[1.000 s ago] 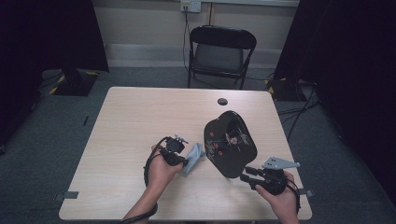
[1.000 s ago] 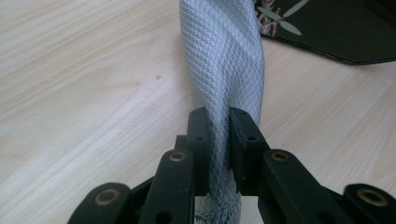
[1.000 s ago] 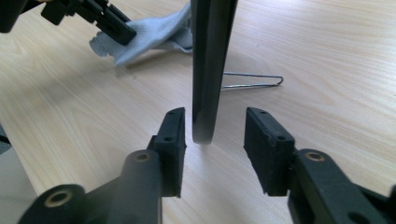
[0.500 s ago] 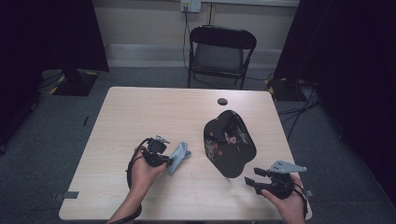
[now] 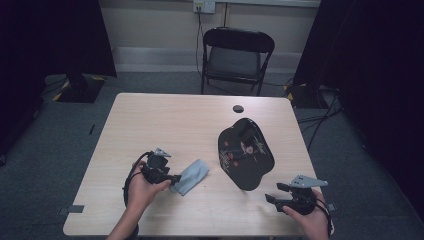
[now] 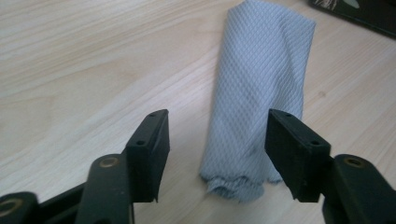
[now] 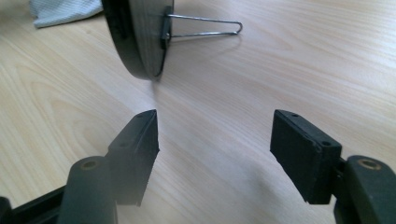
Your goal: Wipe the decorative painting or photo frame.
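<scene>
1. A black folding chair (image 5: 236, 56) is standing behind the wooden table (image 5: 165, 120).
2. A pale wall (image 5: 150, 25) is running behind the chair.
3. Dark curtains (image 5: 50, 35) are hanging beside the chair.
4. Grey carpet (image 5: 45, 150) is lying under the table.

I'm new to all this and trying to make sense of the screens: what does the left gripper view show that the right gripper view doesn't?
The left gripper view shows the grey cloth close up, lying folded on the table between the open jaws of the left gripper, pads not pressing it. The right gripper view shows the black mirror's edge, propped on its wire stand, beyond the right gripper, whose open jaws have bare table between them. Both show the wooden table and some cloth.
</scene>
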The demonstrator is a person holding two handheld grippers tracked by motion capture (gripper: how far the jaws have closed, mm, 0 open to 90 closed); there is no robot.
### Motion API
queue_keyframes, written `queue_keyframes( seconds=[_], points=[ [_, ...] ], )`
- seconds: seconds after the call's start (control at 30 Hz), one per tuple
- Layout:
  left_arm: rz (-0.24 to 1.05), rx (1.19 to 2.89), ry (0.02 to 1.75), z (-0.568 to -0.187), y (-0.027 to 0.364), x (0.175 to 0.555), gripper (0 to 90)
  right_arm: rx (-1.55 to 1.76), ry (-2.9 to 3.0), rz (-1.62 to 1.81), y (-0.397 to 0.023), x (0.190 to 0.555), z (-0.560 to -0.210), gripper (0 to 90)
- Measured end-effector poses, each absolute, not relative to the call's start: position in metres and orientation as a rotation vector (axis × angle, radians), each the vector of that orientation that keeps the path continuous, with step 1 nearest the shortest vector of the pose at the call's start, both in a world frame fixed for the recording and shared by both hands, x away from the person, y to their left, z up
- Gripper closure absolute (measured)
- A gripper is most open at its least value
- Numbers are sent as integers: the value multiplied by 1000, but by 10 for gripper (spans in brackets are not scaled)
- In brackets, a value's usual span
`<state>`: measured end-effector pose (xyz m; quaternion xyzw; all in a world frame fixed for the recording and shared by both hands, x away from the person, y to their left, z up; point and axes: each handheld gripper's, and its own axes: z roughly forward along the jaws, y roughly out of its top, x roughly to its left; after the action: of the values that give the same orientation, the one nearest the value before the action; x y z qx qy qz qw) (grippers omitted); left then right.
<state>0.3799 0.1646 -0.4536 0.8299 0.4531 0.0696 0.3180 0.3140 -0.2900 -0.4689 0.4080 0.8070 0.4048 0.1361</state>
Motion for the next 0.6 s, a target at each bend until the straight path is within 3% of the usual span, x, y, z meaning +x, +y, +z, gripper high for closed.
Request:
queue_keyframes(
  seconds=[0.6],
  points=[
    [201, 2165, 1136, -454, 194, 362, 290, 1266, 2277, 1101, -302, 314, -480, 260]
  ],
)
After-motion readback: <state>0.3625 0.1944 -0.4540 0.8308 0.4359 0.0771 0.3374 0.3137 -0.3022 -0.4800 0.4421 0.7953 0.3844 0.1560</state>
